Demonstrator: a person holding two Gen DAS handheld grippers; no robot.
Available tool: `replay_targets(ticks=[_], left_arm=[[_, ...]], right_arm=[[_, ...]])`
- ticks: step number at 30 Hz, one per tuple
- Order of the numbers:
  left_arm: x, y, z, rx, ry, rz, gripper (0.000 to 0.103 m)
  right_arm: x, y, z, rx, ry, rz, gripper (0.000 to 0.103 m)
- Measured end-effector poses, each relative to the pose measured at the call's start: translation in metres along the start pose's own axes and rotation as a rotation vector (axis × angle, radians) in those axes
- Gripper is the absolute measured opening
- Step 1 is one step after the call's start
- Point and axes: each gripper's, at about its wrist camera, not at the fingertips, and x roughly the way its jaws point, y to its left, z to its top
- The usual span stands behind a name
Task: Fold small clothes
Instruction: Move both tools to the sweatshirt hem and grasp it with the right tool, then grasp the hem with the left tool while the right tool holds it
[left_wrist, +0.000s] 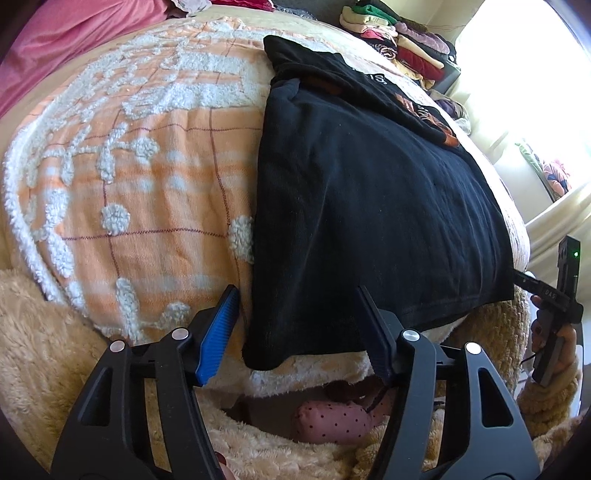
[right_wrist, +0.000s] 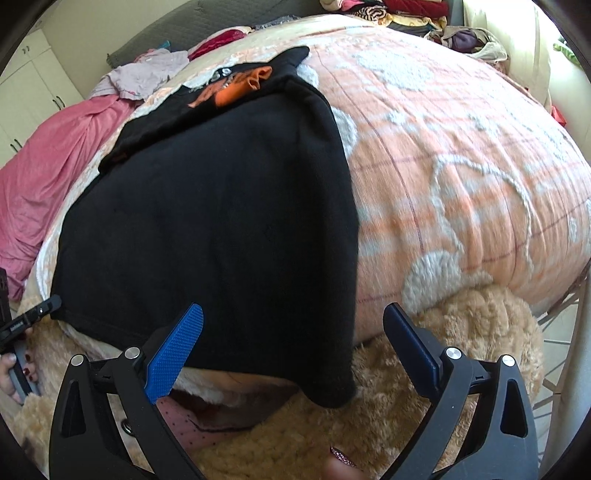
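Note:
A black T-shirt (left_wrist: 369, 206) with an orange print lies flat on the orange-and-white blanket (left_wrist: 147, 155), its sides folded in and its hem hanging over the near edge. My left gripper (left_wrist: 299, 325) is open, its jaws straddling the hem's left corner. My right gripper (right_wrist: 295, 343) is open around the hem's right corner (right_wrist: 325, 380) of the same shirt (right_wrist: 221, 206). The right gripper also shows at the right edge of the left wrist view (left_wrist: 554, 295); the left gripper shows at the left edge of the right wrist view (right_wrist: 33, 314).
A fluffy tan blanket (right_wrist: 461, 332) lies under the orange blanket (right_wrist: 461, 155) at the bed's near edge. A pink sheet (right_wrist: 48, 177) lies far left. Stacked folded clothes (left_wrist: 399, 40) sit at the far side, loose lilac cloth (right_wrist: 144, 74) beyond the shirt. A pink dotted item (left_wrist: 332, 421) lies below.

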Motion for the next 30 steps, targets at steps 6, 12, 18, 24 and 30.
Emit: replay_targets(ticks=[6,12,18,24,30], left_arm=[[0.001,0.001,0.000,-0.014,0.018,-0.020,0.063],[0.001,0.005,-0.001,-0.034,0.029,-0.036,0.064],[-0.003,0.006,0.000,-0.057,0.024,-0.042,0.048],[-0.009,0.015,0.001,-0.112,0.014,-0.060,0.033],[-0.024,0.015,-0.003,-0.132,-0.007,-0.106,0.024]], right_arm=[[0.009,-0.007,-0.009,0.002,0.049,0.016,0.070],[0.002,-0.011,-0.011,-0.003,0.031,0.091,0.020],[-0.023,-0.017,-0.008,0.012,-0.062,0.215,0.010],[-0.035,-0.015,-0.001,0.012,-0.103,0.244,0.009],[-0.034,-0.014,0.000,0.015,-0.103,0.231,0.009]])
